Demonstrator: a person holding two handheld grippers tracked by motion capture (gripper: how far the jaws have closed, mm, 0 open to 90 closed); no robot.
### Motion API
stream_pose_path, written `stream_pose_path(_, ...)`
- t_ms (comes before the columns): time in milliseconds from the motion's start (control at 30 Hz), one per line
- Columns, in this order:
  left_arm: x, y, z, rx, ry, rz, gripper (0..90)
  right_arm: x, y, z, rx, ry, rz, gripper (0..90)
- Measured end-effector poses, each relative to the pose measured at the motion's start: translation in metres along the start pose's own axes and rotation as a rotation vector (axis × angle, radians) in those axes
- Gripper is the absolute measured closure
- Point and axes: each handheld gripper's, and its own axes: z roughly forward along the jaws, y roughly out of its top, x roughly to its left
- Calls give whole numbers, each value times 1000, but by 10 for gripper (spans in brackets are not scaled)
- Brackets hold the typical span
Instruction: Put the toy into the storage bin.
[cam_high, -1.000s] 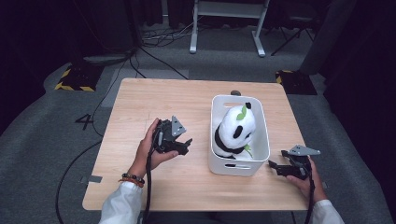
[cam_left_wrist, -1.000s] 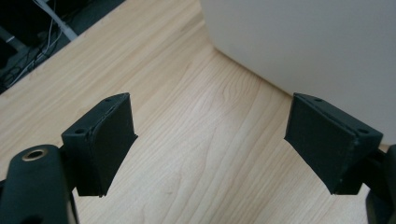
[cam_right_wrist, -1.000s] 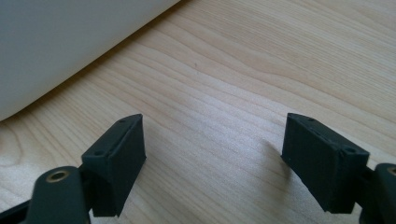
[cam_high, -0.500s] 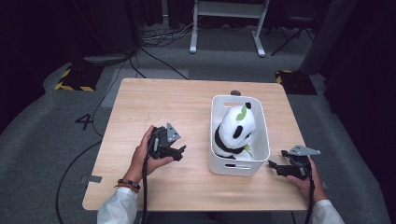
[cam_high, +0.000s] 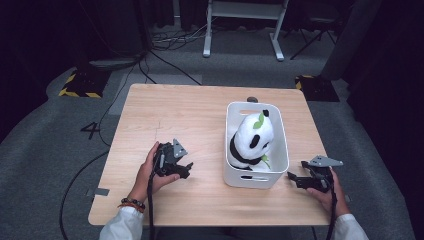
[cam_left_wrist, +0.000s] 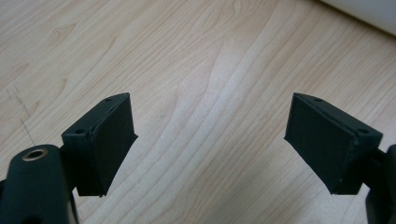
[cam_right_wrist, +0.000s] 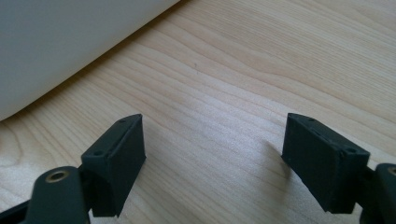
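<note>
white bin (cam_high: 235, 172) holds a panda plush (cam_high: 252, 137) — both grippers (cam_high: 186, 170) (cam_high: 292, 176) gape, empty.

Overhead light falls evenly on the wooden table (cam_high: 200, 115), while the floor and room around it sink into near-black. In both gripper views the wood grain ahead of the jaws is sharp and bright; the jaws themselves are slightly soft, and the right gripper (cam_right_wrist: 212, 158) casts a faint shadow beside one jaw.
</note>
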Motion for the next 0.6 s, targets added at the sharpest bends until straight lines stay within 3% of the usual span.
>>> stream_pose_path(600, -3, -24, 2, 49, -10, 3, 160, 0, 0, 0, 0, 0, 0, 211)
